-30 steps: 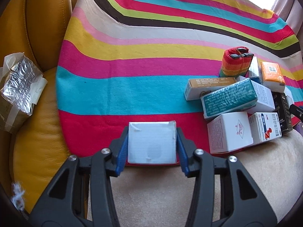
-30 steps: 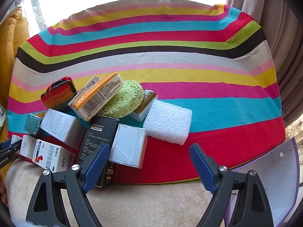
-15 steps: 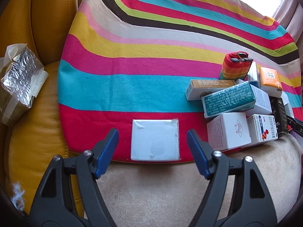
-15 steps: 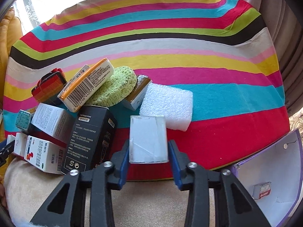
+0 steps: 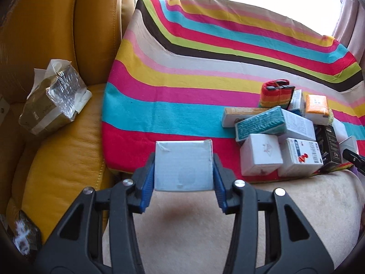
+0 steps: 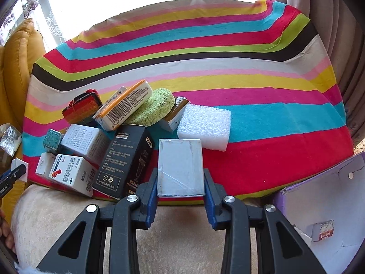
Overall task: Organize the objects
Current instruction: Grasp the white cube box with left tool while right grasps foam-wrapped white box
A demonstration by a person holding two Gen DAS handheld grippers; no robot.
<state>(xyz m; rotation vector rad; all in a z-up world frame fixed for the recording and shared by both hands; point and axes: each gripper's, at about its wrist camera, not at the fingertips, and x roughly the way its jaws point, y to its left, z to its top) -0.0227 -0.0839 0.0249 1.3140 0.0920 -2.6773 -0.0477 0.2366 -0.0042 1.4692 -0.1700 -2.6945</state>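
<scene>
A striped cloth (image 5: 205,73) covers the cushion beside a yellow leather sofa (image 5: 57,155), with a heap of small boxes on it.

On the sofa seat at far left lies a foil-wrapped parcel (image 5: 52,100). The left gripper (image 5: 183,171) has its jaws clamped on a square white box (image 5: 183,166) over the cloth's near edge; the box pile (image 5: 285,141) sits to its right. The right gripper (image 6: 180,182) pinches a narrow white box (image 6: 180,169) just beside the black carton (image 6: 127,159), in front of the white foam block (image 6: 205,126). A purple-edged box (image 6: 328,196) stands open at far right.

Beige cushion (image 6: 68,207) w/ striped cloth (image 6: 228,68); box pile (image 6: 102,141), white foam (image 6: 204,126) on cloth.
</scene>
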